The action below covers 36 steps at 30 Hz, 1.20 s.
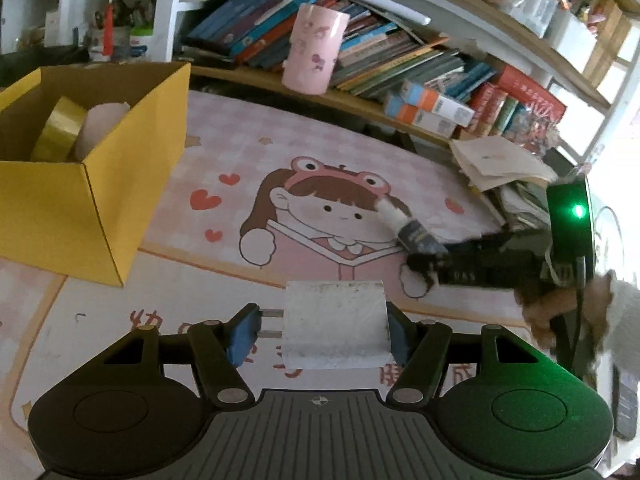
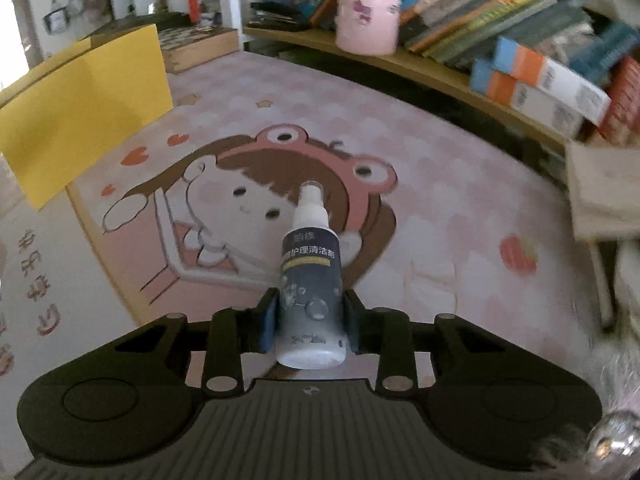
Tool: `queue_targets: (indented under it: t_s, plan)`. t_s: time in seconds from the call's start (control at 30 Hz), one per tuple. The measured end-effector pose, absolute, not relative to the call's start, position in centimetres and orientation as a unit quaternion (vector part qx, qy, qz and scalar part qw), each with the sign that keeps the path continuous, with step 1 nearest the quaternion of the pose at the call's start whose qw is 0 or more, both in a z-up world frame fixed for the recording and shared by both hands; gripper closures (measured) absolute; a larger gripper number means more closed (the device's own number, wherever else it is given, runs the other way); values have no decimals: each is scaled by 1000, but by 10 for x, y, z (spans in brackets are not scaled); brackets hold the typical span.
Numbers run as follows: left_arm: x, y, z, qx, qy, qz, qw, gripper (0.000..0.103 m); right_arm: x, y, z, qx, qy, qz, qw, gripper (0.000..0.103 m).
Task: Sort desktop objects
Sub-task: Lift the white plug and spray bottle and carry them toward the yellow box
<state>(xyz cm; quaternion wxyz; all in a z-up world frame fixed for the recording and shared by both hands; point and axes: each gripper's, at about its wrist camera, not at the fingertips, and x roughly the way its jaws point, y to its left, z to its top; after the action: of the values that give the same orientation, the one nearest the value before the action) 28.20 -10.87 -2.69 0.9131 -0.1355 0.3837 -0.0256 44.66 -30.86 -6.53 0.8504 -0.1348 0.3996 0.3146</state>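
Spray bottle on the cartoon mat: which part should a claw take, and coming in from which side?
Take the spray bottle across its wide dark label body, not the narrow white nozzle. It lies on the mat with its base toward the right claw, so come from the base end, a pad on each rounded side. The right claw is shut on it this way. The body gives the pads more surface than the neck.

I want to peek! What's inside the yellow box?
Inside the yellow box are a yellow tape roll and something pale pink beside it. The front wall hides the bottom, so anything more down there can't be seen.
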Motion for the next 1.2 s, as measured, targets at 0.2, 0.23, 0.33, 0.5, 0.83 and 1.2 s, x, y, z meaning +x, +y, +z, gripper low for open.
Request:
queue_targets:
  t_s: [0.2,0.23,0.33,0.5,0.83,1.2]
  plan:
    - [272,-114,-17,-132,364,-38,921,38,400,-323,-64,-100,412,286,860,73]
    - [271,-115,-16,-133,361,-39,922,38,393,-323,-64,-96,414,280,861,73]
    - [264,-116,-13,-141,353,-40,924,38,368,-323,-63,-87,417,260,866,73]
    - [251,-113,-12,-153,350,-31,924,38,348,-318,-66,-89,406,233,879,72]
    - [229,-106,-11,-163,340,-20,926,38,345,-323,-61,-74,398,235,884,73]
    - [212,-92,0,-147,325,-56,933,38,294,-321,-7,10,369,217,904,73]
